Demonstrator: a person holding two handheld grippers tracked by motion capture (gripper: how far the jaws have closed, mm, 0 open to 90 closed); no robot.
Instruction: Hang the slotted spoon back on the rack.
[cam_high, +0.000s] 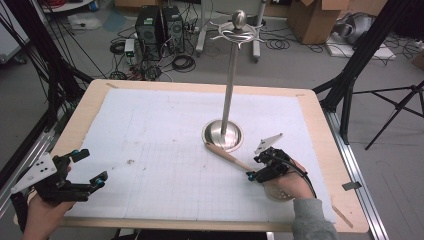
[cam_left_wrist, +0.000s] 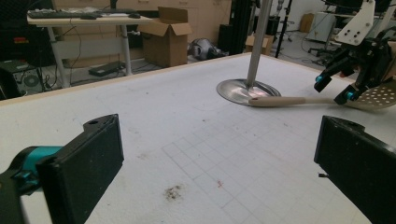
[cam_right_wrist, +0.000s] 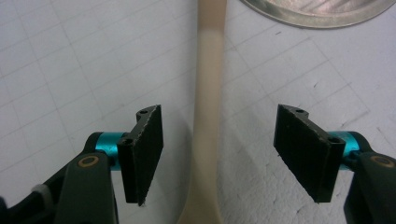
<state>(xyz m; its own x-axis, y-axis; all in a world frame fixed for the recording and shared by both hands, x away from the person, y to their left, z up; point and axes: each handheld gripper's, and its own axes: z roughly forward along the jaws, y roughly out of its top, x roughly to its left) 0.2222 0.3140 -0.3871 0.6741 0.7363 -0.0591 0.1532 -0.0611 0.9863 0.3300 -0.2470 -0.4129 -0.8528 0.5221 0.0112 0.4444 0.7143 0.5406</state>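
Right claw (cam_right_wrist: 218, 156) wide open, straddling spatula handle (cam_right_wrist: 208, 116), no pad touching yet. Handle's long axis running straight ahead between the jaws toward stand base (cam_high: 223, 135); perforated head back under the hand. Left claw (cam_high: 87, 170) open too, idle, well apart across worktop (cam_high: 150, 125).

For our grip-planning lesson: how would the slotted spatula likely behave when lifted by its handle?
The spatula looks rigid, so it probably won't droop. Its perforated head may make it tip head-down if gripped far up the slim handle. The smooth handle might slip or twist between the open right gripper jaws.
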